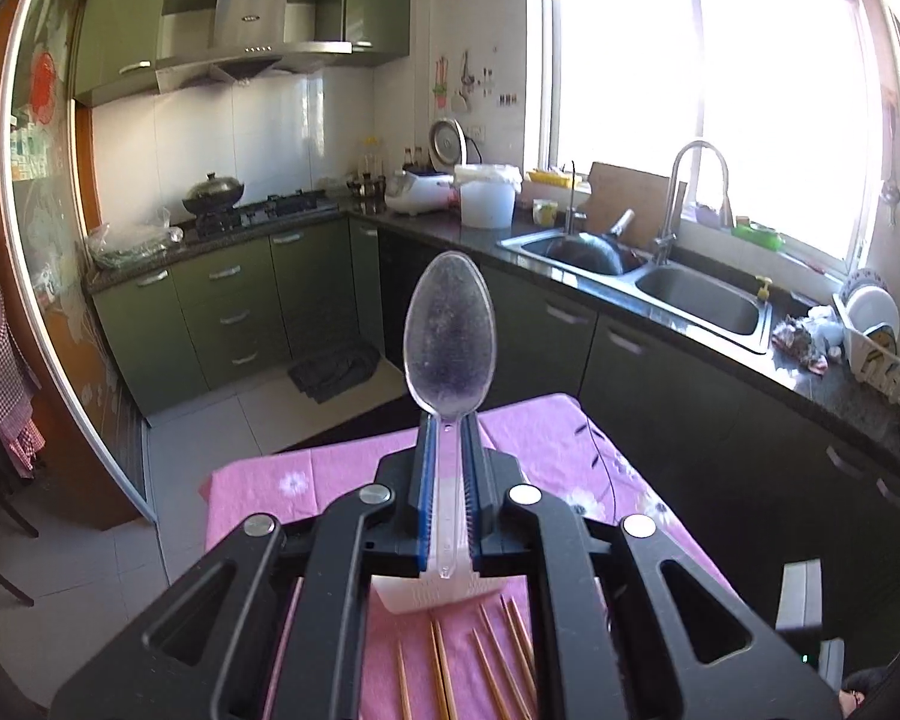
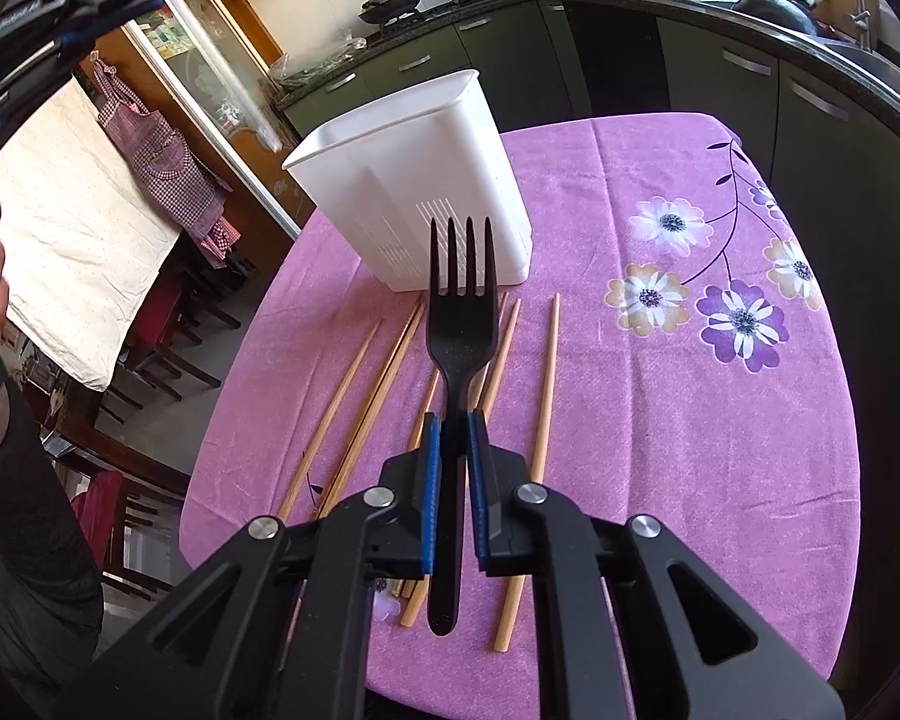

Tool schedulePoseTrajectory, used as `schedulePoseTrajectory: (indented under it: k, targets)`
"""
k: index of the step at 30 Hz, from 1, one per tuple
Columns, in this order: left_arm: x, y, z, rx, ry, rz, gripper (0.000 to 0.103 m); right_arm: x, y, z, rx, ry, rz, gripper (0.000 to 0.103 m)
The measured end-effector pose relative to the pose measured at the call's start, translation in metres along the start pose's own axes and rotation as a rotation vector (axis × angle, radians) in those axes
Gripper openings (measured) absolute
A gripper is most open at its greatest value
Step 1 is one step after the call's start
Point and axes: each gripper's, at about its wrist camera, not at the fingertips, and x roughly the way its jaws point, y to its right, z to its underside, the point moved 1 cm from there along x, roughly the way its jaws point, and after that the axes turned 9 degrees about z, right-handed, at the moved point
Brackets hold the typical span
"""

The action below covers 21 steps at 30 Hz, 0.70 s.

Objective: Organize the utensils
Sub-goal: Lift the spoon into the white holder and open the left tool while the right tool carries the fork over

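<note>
Nearest my right lens, the right gripper [image 2: 453, 420] is clamped on the handle of a black plastic fork [image 2: 457, 324], its blue pads pressed to the neck with the tines pointing to twelve o'clock. Straight beyond the tines stands the white utensil holder [image 2: 414, 180], upright on the purple floral tablecloth [image 2: 690, 420], open at the top. Wooden chopsticks [image 2: 543, 384] lie loose on the cloth between the holder and me, fanning from about ten to one o'clock around the fork.

My left gripper [image 1: 448, 420] is closed on the stem of a clear plastic spoon [image 1: 450, 330], bowl up at twelve, raised above the table; the holder's base shows at six o'clock under the jaws, though that view of it is partly blocked, so I cannot say how well I am lined up over it.

Both pieces look light, thin and smooth, likely to flex or twist if I squeeze hard, so I judge the flat part of the handle near the neck is the right hold. The chopsticks are stiff, slim and apt to roll; I would take them mid-length.
</note>
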Motion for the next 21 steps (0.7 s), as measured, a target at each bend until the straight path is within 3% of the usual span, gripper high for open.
schedulePoseTrajectory:
  k: [3, 9, 15, 21]
  targets:
    - [0.024, -0.009, -0.012, -0.01, 0.015, -0.046, 0.009, -0.002, 0.001, -0.001, -0.011, 0.024, 0.011, 0.01]
    - [0.073, -0.021, 0.009, -0.039, -0.101, -0.076, 0.009, -0.026, -0.004, -0.021, -0.044, 0.137, 0.022, 0.01]
    - [0.092, -0.028, 0.042, -0.047, -0.189, -0.079, 0.009, -0.055, -0.018, -0.068, -0.063, 0.333, 0.002, 0.01]
    - [0.099, -0.033, 0.07, -0.047, -0.243, -0.069, 0.018, -0.062, -0.033, -0.118, -0.078, 0.527, 0.02, 0.01]
